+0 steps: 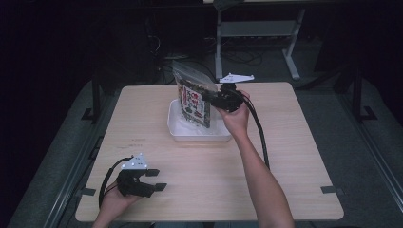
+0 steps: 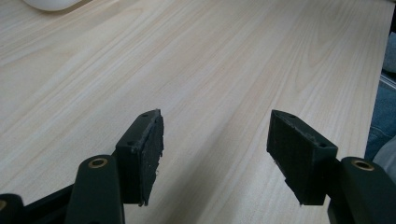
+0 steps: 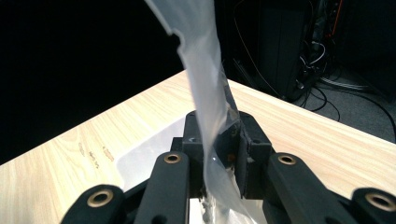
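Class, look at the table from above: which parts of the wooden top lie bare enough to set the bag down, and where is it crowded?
Bare wood runs along the table right of the right forearm, across the left side beside the white tray, and in front between the tray and the left gripper. It is crowded at the middle back: there the right gripper holds the snack bag over the tray.

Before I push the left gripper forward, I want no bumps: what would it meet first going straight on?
Probably nothing soon: the left gripper, jaws open, points across bare table; the white tray sits off to one side.

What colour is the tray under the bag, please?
White tray, clearest in the high view.
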A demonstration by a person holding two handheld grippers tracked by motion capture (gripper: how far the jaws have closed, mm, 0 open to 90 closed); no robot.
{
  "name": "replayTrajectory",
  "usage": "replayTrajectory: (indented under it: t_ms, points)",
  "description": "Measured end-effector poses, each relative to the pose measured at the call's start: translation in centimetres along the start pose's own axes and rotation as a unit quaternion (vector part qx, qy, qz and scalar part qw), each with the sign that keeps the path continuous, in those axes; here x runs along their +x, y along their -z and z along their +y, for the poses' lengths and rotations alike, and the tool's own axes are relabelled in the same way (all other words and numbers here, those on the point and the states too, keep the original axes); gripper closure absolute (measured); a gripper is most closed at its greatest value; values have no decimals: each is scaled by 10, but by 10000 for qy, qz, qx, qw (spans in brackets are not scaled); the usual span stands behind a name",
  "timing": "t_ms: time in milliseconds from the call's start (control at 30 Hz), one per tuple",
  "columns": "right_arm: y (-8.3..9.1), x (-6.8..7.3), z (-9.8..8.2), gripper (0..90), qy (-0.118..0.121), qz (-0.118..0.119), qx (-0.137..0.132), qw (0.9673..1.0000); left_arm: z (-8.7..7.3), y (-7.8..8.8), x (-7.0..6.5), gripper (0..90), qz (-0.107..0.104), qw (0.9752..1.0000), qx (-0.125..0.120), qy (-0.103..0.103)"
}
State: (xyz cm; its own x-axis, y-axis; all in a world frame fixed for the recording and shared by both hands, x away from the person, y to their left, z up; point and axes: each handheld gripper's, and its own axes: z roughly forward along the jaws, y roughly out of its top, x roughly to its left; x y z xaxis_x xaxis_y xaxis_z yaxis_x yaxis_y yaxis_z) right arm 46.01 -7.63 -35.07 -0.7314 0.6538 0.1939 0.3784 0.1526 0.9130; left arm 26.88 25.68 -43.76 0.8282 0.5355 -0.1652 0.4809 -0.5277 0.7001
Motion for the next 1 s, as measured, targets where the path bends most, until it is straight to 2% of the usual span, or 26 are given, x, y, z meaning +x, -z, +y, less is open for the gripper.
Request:
replayTrajectory:
  t_ms: [300,433,600,1000]
  points:
    - [0,-4,1,745,-169,41,-6,9998,0,0,0,349,19,10000,6,-5]
    - [1,-6,0,654,-310,87,-52,9995,0,0,1,347,20,10000,-15,-2]
    - [2,-3,1,599,-300,73,-5,9995,-1,1,1,346,47,10000,-13,-5]
    - [14,0,-1,466,-279,271,169,9991,-1,1,1,337,77,10000,3,-6]
